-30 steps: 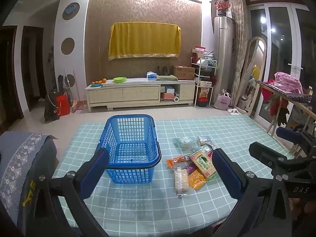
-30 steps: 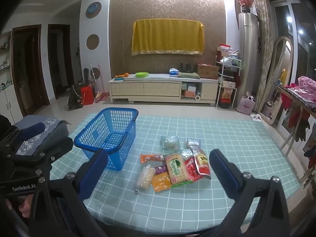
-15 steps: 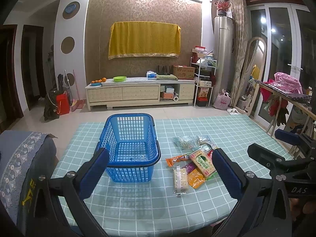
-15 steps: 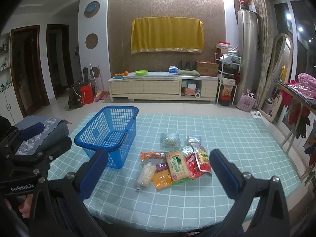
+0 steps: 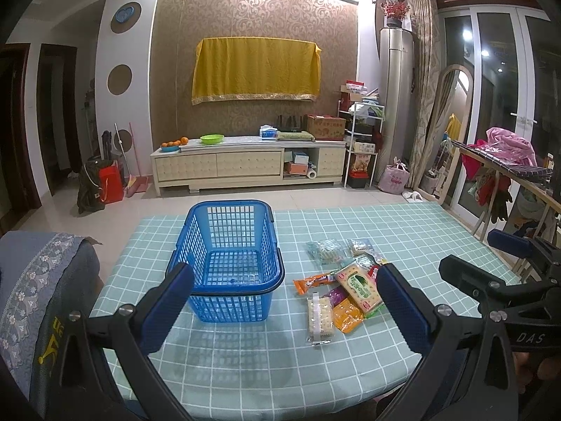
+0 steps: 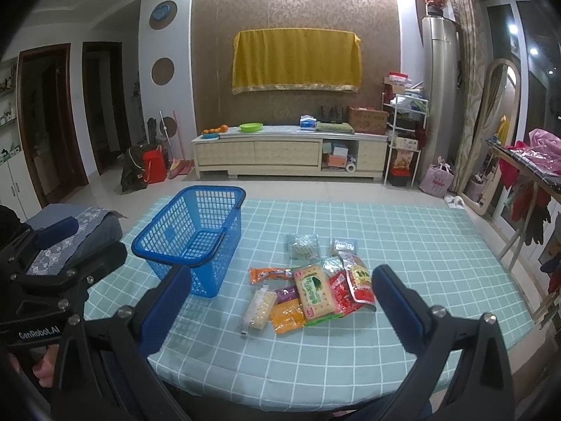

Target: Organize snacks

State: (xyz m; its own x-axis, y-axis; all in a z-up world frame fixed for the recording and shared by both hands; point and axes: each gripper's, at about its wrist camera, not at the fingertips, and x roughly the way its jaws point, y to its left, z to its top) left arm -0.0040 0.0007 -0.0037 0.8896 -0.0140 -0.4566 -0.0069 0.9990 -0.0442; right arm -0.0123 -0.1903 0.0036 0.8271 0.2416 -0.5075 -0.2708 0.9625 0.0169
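Lying ahead of both released claws (image 5: 285, 301) (image 6: 280, 301): snacks (image 6: 308, 289) beside basket (image 5: 229, 263).

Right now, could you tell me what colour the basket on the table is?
The basket is blue, clearest in the left wrist view.

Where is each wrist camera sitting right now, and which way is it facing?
Left wrist: on the left gripper, facing the blue basket; the right gripper shows at right.
Right wrist: on the right gripper, facing the snack packets; the left gripper shows at left.
Shared: basket, packets, checked tablecloth.
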